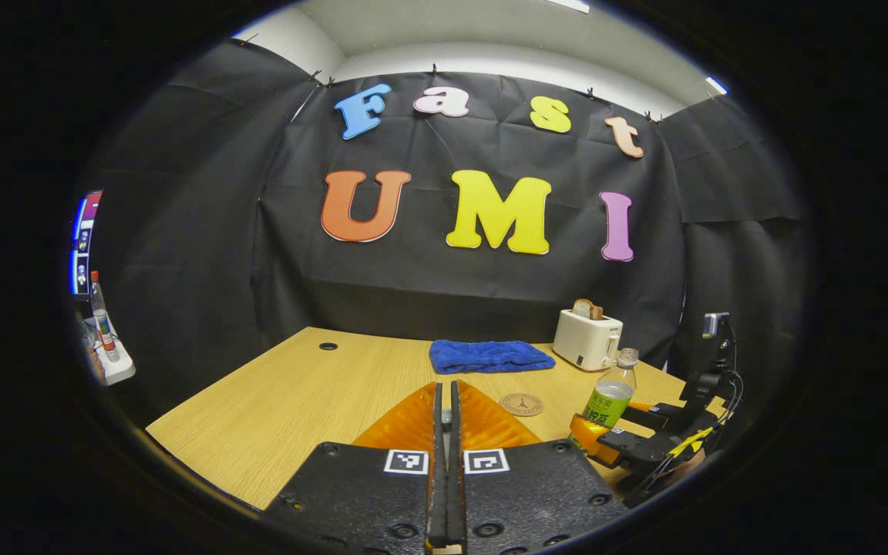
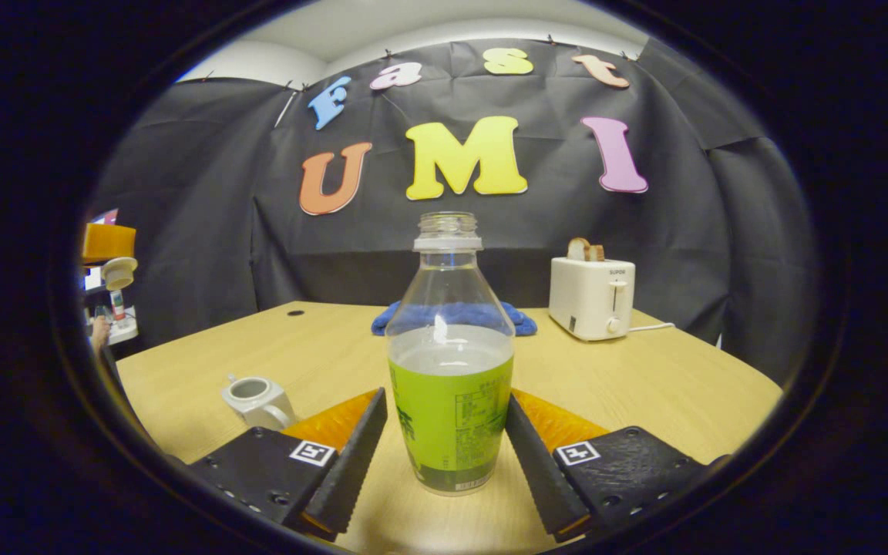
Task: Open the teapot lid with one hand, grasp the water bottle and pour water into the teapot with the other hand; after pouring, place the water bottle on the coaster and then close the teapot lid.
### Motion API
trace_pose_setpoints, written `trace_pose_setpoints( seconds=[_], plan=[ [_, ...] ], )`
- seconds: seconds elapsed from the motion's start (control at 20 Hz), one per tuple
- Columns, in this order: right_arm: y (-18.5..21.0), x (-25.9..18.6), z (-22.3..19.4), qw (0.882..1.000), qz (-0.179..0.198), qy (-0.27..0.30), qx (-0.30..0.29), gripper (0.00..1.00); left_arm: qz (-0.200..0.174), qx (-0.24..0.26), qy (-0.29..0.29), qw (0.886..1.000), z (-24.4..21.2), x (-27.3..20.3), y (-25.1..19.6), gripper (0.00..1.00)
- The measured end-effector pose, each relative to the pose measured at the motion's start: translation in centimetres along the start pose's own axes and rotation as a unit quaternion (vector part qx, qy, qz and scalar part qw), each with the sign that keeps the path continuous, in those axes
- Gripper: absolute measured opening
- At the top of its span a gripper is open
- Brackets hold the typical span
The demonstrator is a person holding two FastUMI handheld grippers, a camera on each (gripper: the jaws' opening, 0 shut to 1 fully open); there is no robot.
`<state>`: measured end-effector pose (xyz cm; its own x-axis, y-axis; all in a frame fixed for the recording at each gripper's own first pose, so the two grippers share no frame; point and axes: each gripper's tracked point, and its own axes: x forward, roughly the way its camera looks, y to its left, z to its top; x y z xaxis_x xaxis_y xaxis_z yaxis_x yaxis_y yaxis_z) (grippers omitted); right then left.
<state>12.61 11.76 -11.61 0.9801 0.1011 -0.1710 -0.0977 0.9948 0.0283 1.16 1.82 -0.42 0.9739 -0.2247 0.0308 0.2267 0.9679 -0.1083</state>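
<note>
A clear, uncapped water bottle [image 2: 450,385] with a green label, about half full, stands upright on the wooden table [image 2: 644,378]. My right gripper [image 2: 446,397] has a finger against each side of it; the same bottle [image 1: 611,393] and right gripper [image 1: 597,436] appear at the right in the left gripper view. The small white teapot [image 2: 259,401] sits lidless on the table, left of the bottle. My left gripper [image 1: 446,389] is nearly closed; in the right gripper view this left gripper [image 2: 110,245] hangs high at the far left with the white lid [image 2: 119,272] under it. A round brown coaster [image 1: 521,404] lies ahead of the left gripper.
At the back of the table lie a folded blue towel [image 1: 490,356] and, to its right, a white toaster [image 1: 586,339] holding bread. The towel [image 2: 452,314] and toaster [image 2: 592,297] stand behind the bottle. A shelf with small items [image 1: 105,347] is beyond the table's left edge.
</note>
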Motion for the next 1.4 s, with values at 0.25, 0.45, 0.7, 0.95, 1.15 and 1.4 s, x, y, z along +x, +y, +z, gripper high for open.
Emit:
trace_pose_setpoints(
  seconds=[0.25,0.45,0.7,0.95,1.15,1.4],
  plan=[
    [-0.7,-0.4,0.5,1.000,-0.027,-0.005,-0.014,0.74,-0.004,0.000,0.006,1.000,-0.3,-0.1,0.4,0.01],
    [-0.8,-1.1,1.6,0.997,-0.048,-0.007,-0.065,0.73,-0.009,0.009,0.007,1.000,-0.2,-0.6,0.4,0.03],
    [-0.5,-1.1,2.8,0.985,-0.073,0.000,-0.155,0.71,-0.015,0.031,0.005,0.999,0.1,-1.4,0.7,0.02],
    [-0.5,0.0,2.4,0.958,-0.104,0.026,-0.265,0.71,-0.008,0.025,0.009,1.000,0.2,-2.1,2.2,0.02],
    [0.4,0.3,1.8,0.929,-0.113,0.035,-0.350,0.72,-0.009,0.021,0.007,1.000,0.4,-2.5,2.8,0.02],
    [3.1,0.9,0.9,0.869,-0.107,0.020,-0.483,0.72,-0.006,0.019,0.010,1.000,0.3,-2.4,3.5,0.02]
  ],
)
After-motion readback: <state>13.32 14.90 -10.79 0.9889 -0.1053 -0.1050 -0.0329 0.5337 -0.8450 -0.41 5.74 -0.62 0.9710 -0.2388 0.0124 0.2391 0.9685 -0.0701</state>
